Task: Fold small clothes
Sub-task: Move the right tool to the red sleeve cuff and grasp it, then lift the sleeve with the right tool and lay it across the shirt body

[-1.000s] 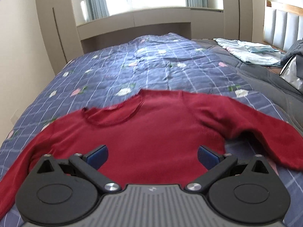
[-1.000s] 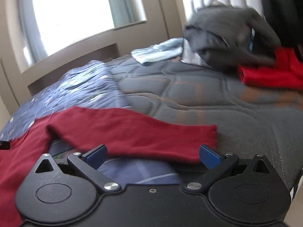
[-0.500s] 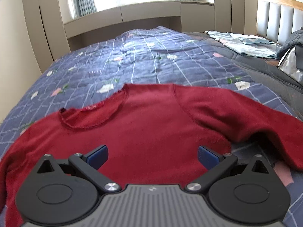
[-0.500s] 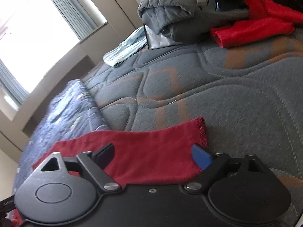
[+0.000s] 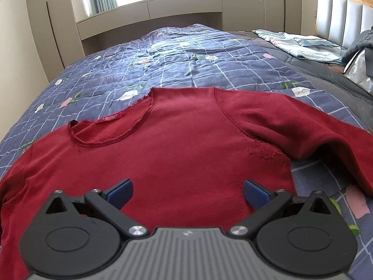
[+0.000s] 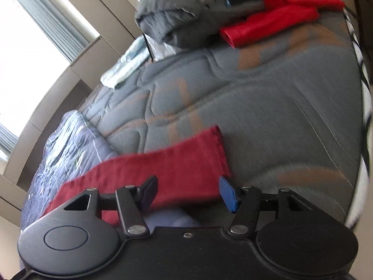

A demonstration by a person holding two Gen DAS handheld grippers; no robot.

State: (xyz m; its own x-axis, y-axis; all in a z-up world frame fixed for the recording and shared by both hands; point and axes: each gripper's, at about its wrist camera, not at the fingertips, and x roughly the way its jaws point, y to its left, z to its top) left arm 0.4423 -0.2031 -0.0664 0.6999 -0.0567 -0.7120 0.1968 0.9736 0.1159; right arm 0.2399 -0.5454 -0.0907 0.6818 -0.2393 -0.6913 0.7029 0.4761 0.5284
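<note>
A dark red long-sleeved sweater [image 5: 177, 144] lies spread face up on the blue checked quilt [image 5: 209, 65], neck towards the far left. My left gripper [image 5: 187, 192] is open and empty, just above the sweater's lower body. The sweater's right sleeve [image 6: 167, 168] stretches across the quilt's edge onto the grey mattress. My right gripper [image 6: 188, 191] is open, tilted, with its fingers either side of the sleeve near the cuff. It holds nothing.
A grey folded duvet [image 6: 177, 11] and bright red clothes [image 6: 275, 21] lie at the head of the grey mattress [image 6: 268, 98]. A light blue folded cloth [image 5: 300, 46] lies near the headboard [image 5: 345, 16]. Cupboards and a window stand beyond the bed.
My left gripper moved closer over the sweater's body. My right gripper rolled to a tilt, closed in on the sleeve cuff and its jaws narrowed somewhat.
</note>
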